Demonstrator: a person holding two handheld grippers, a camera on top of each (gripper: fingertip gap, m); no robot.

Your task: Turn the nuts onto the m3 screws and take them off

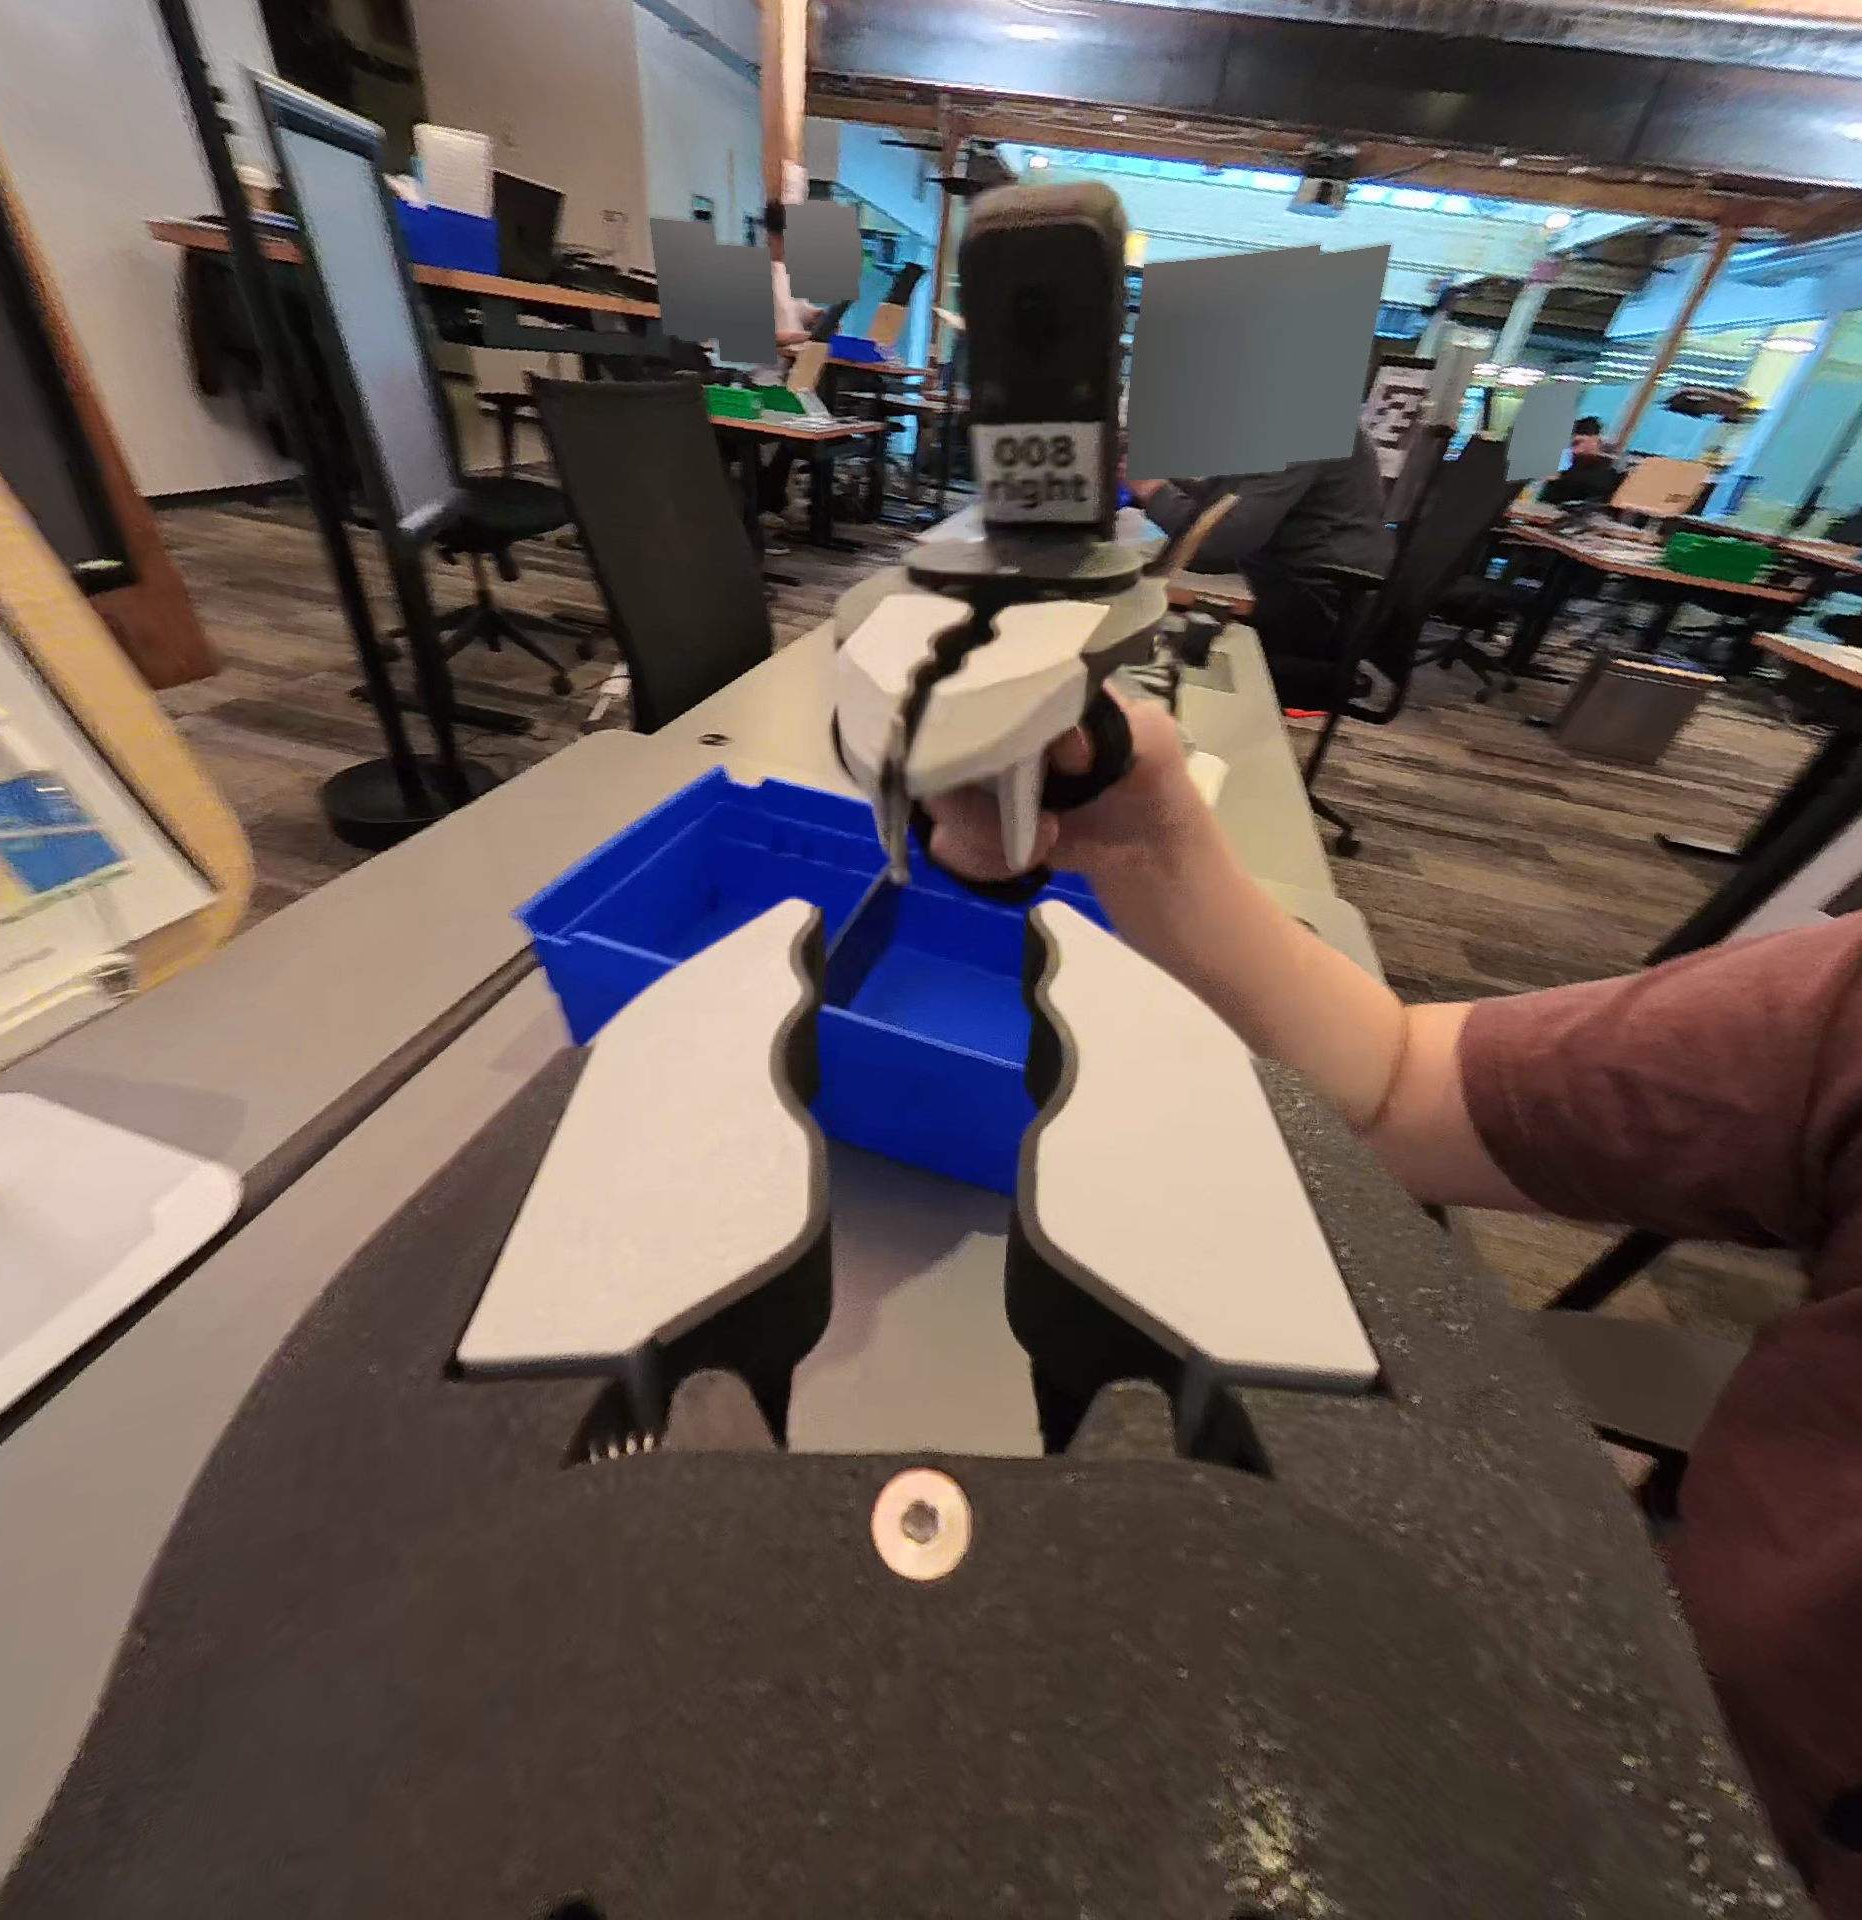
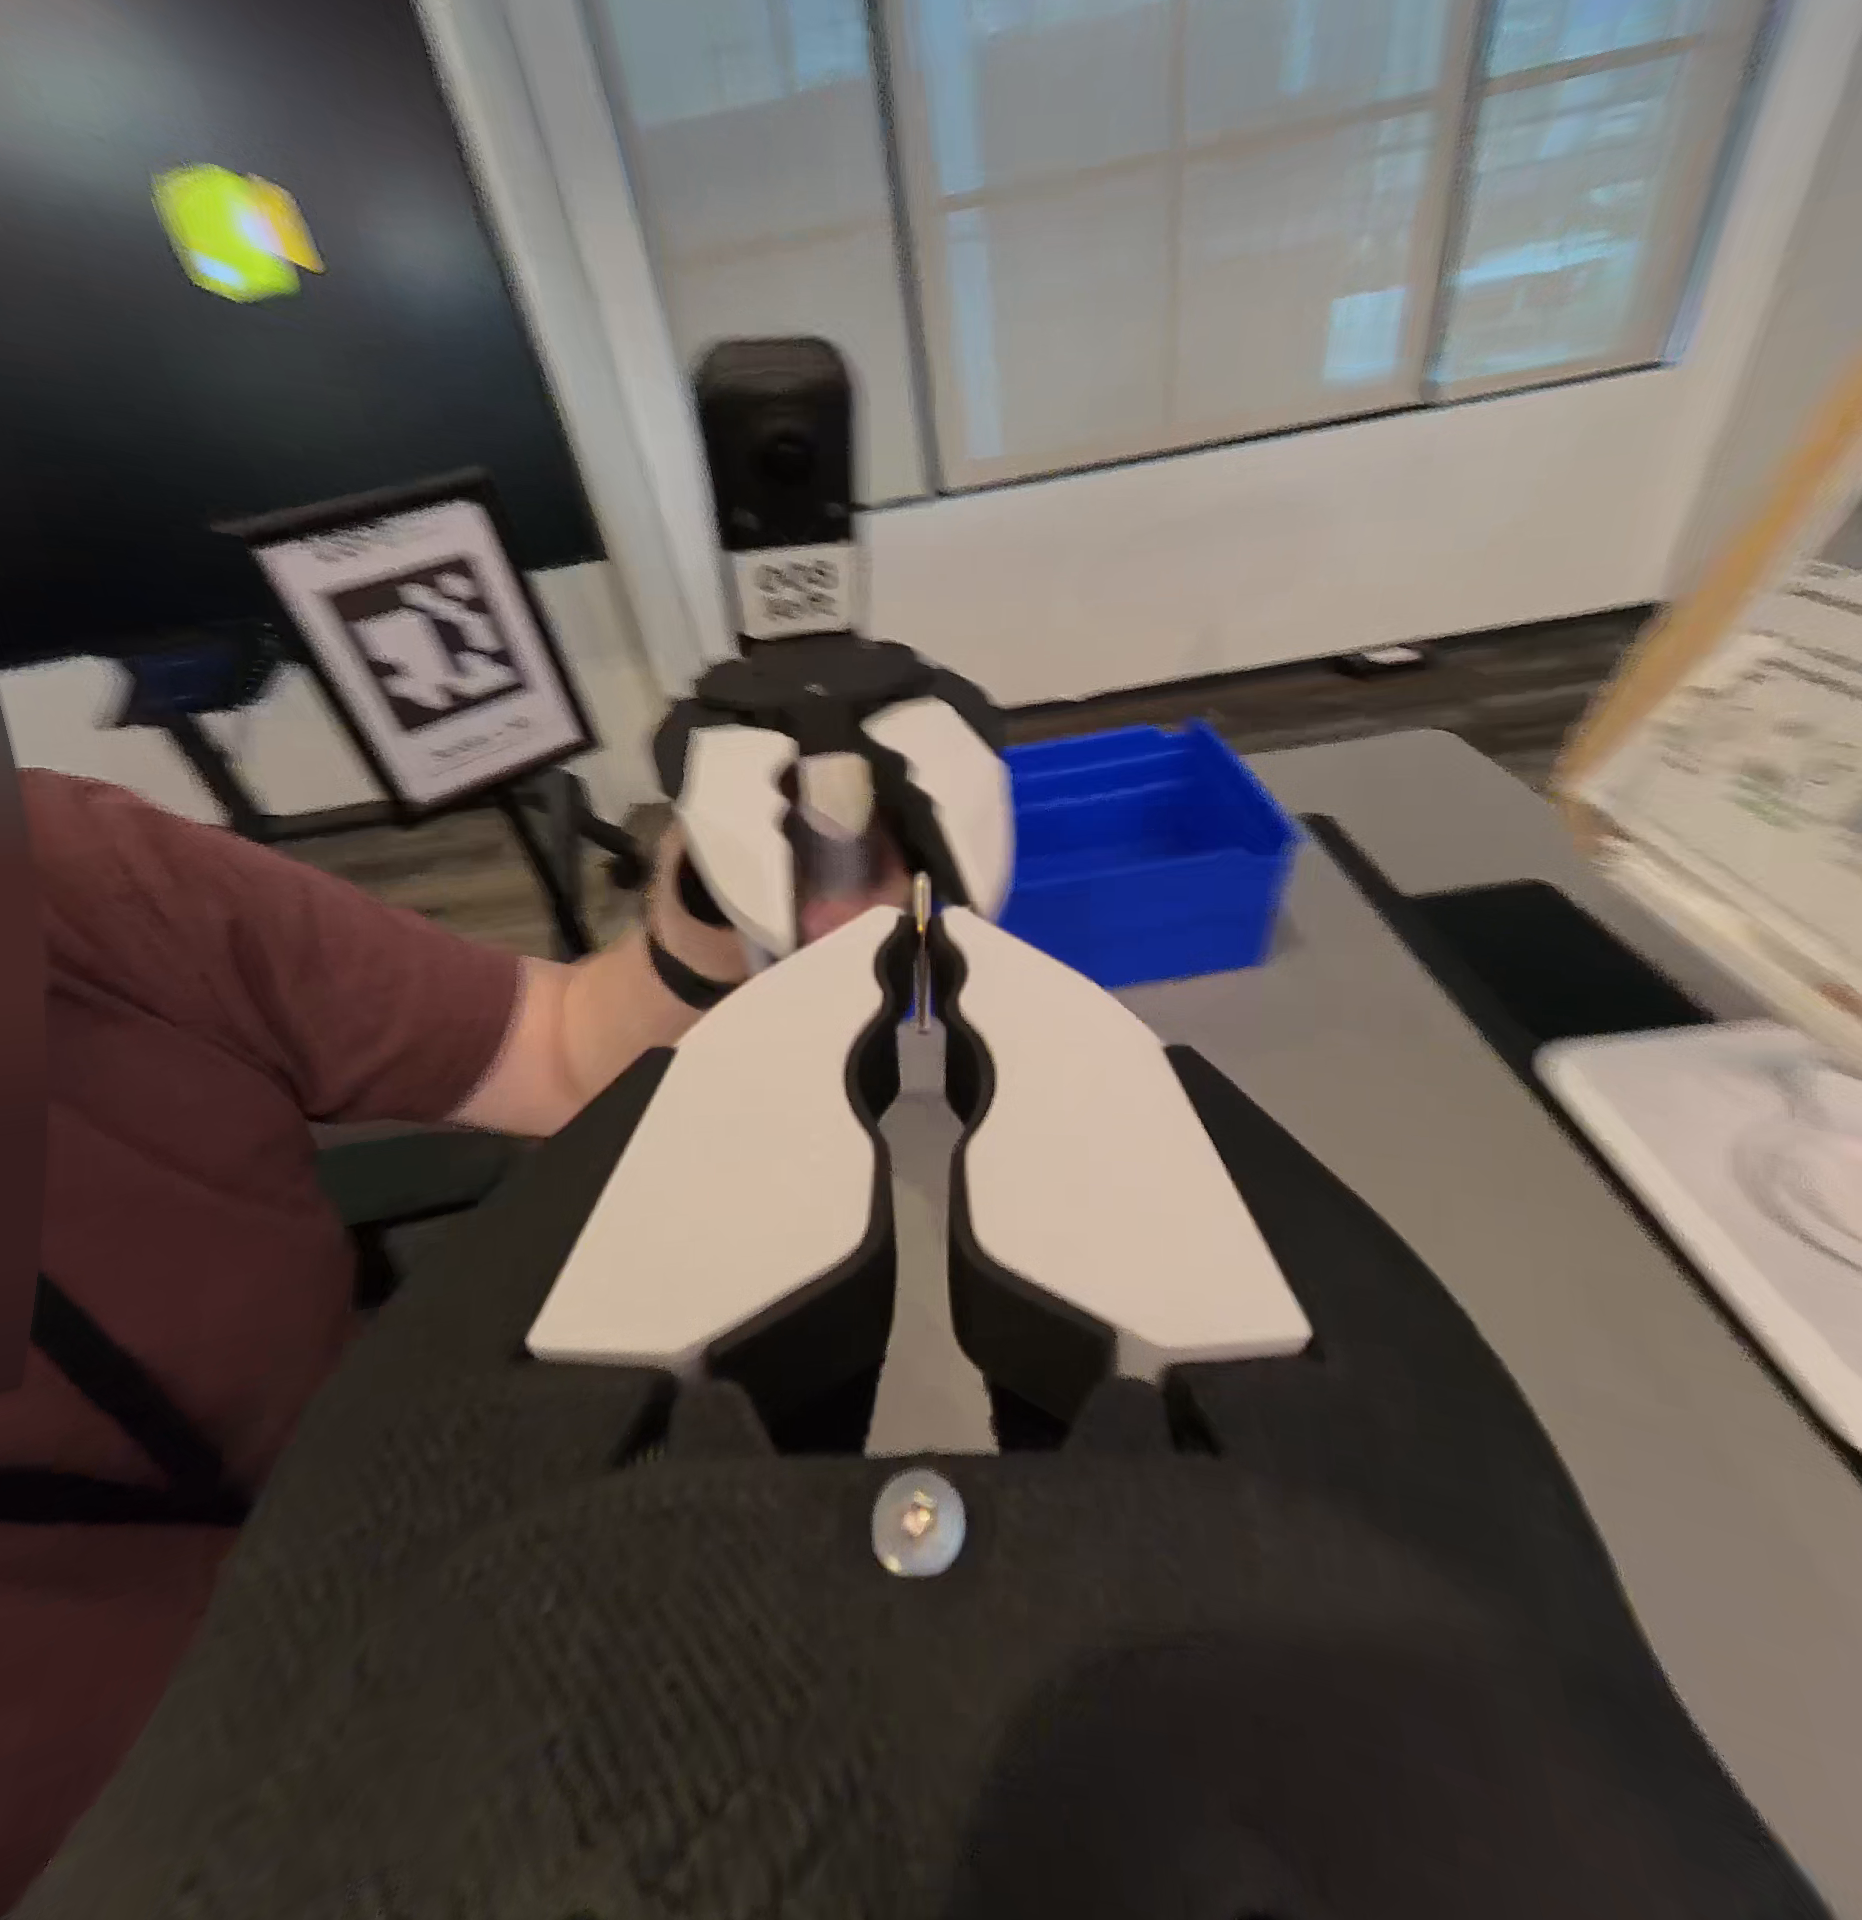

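- While I hover above the blue bin (image 1: pixel 698 914), my right gripper (image 2: pixel 922 935) pinches a thin screw (image 2: pixel 921 956) at its tips.
- My left gripper (image 1: pixel 922 925) stands spread, holding nothing, near the bin.

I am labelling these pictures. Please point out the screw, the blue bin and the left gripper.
screw (image 2: pixel 921 951): right wrist view, its shaft.
blue bin (image 1: pixel 911 1086): left wrist view, front wall.
left gripper (image 1: pixel 922 925): left wrist view, between its fingertips.
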